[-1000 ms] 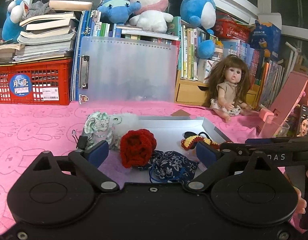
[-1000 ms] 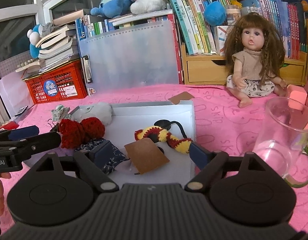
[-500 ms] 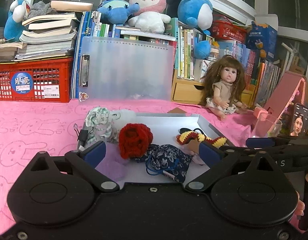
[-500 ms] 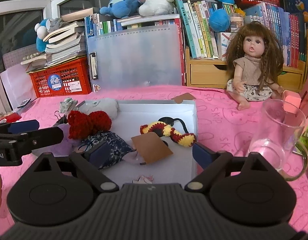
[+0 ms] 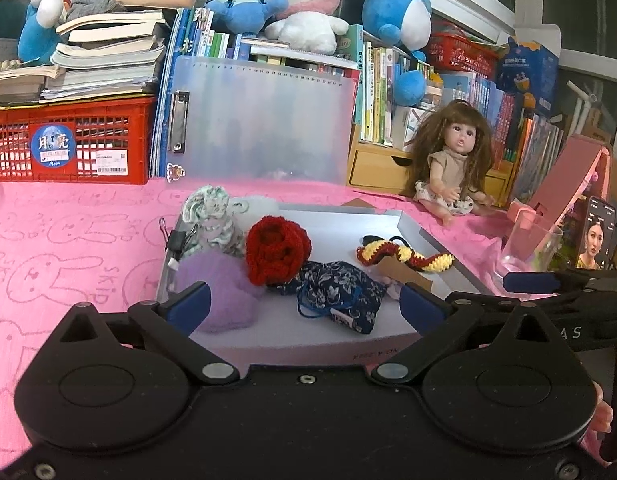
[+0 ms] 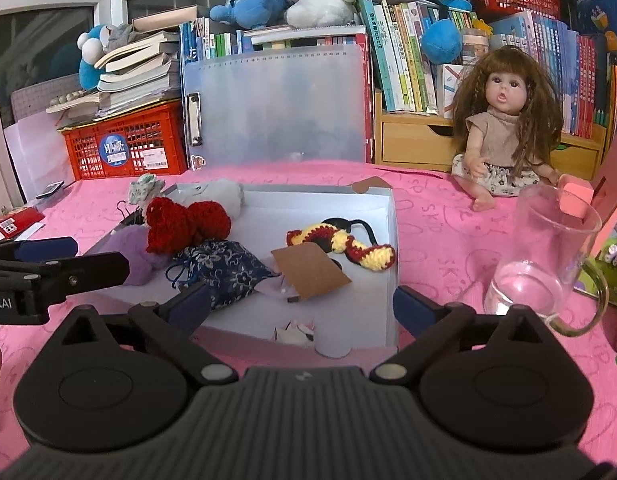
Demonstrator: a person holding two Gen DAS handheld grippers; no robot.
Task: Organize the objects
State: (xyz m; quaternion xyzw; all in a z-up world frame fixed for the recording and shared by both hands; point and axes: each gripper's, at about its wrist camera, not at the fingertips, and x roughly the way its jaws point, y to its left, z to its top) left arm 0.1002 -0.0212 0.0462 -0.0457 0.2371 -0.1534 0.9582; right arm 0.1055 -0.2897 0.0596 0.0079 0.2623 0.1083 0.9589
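We are looking along both grippers at a shallow white tray [image 5: 412,224] lying on a pink cloth [image 5: 68,240]. The left gripper [image 5: 304,304] is hovering at the tray's near edge with its blue-padded jaws standing wide apart and nothing between them. The right gripper [image 6: 296,300] is hovering at the near right corner of the same tray [image 6: 390,216], jaws likewise spread wide and holding nothing.

Inside the tray we are seeing a red crocheted flower [image 5: 277,254] resting against a dark blue floral pouch [image 5: 340,292], which is lying just in front of it with its drawstring loose. A purple plush piece [image 5: 220,296] is sitting at the near left corner, touching the flower. A striped red-and-yellow crocheted band [image 5: 404,255] is lying toward the tray's right side, partly over a brown card [image 6: 310,270]. A pale green patterned fabric item [image 5: 210,216] is leaning at the tray's far left rim, with a black binder clip [image 5: 176,238] beside it.

Right of the tray, a clear glass mug [image 6: 544,256] is standing upright on the cloth. A doll [image 6: 502,132] is sitting behind it, against a wooden drawer unit. A red crate [image 5: 72,140] and a translucent clipboard [image 5: 260,120] are standing at the back.
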